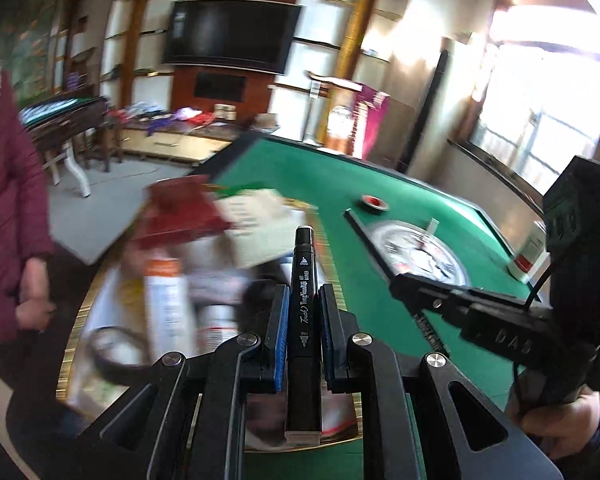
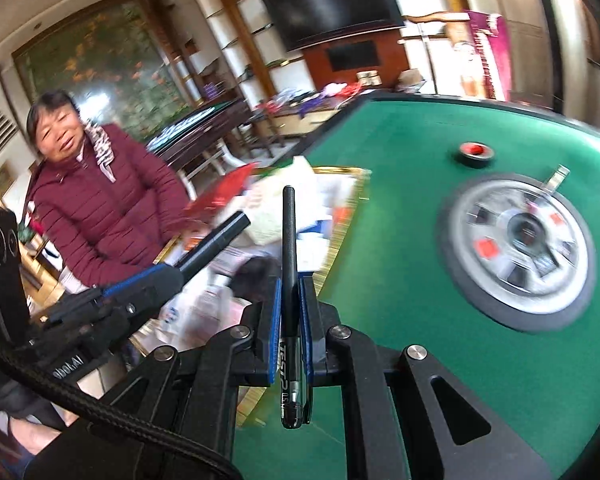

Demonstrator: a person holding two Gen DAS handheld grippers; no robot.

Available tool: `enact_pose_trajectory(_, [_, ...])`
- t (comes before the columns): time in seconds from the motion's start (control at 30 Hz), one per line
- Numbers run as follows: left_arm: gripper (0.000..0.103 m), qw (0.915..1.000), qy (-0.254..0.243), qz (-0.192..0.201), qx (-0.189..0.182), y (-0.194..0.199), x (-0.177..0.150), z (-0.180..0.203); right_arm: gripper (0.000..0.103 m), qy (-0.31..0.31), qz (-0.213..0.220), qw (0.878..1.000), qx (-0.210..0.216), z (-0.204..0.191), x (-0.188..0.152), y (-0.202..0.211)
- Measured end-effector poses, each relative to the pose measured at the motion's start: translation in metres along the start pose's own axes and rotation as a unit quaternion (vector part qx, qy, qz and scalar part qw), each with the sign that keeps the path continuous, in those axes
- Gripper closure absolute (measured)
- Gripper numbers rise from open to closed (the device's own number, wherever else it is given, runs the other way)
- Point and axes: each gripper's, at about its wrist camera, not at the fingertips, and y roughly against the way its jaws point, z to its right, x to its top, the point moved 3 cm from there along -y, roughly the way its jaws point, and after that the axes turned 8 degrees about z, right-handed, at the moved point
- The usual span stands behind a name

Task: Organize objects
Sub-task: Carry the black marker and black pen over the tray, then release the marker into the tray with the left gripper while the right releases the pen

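My left gripper (image 1: 303,294) is shut on a black art marker (image 1: 303,264), which stands up between the blue pads above a gold-rimmed tray (image 1: 75,320). My right gripper (image 2: 290,286) is shut on a thin black pen (image 2: 288,236) that points forward over the tray's edge (image 2: 342,216). In the left wrist view, the right gripper (image 1: 398,280) comes in from the right with the pen (image 1: 366,236). The right wrist view shows the left gripper (image 2: 168,276) at the left with its marker (image 2: 228,228). The tray holds a blurred jumble: a red booklet (image 1: 180,212), white boxes and papers.
The tray lies on a green felt table (image 1: 380,176) with a round dial (image 2: 516,248) in its middle. A small red-topped disc (image 2: 474,152) sits beyond the dial. A white box with a red band (image 1: 528,252) is at the right. A person in a maroon jacket (image 2: 108,208) stands at the table's left.
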Motion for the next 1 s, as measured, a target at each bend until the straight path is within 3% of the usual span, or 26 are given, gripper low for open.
enact_pose_trajectory(0.27, [0.091,0.9970,0.061,-0.016,0.044,-0.020,-0.014,-0.073,0.096,0.007,-0.042,0.999,-0.005,-0.039,0.005,-0.064])
enact_pose_trajectory(0.63, [0.091,0.9944,0.093,-0.029,0.041,-0.033,-0.028,-0.103,0.095,0.013,-0.079,0.997,-0.013,-0.060,-0.008,-0.098])
enact_pose_trajectory(0.87, [0.091,0.9946,0.093,-0.029,0.036,-0.023,-0.022,-0.111,0.085,0.029,-0.073,0.997,-0.007,-0.064,-0.004,-0.077])
enact_pose_trajectory(1.0, [0.088,0.9971,0.068,-0.021,0.028,-0.008,-0.011,-0.092,0.072,0.026,-0.041,0.999,0.005,-0.048,0.005,-0.038])
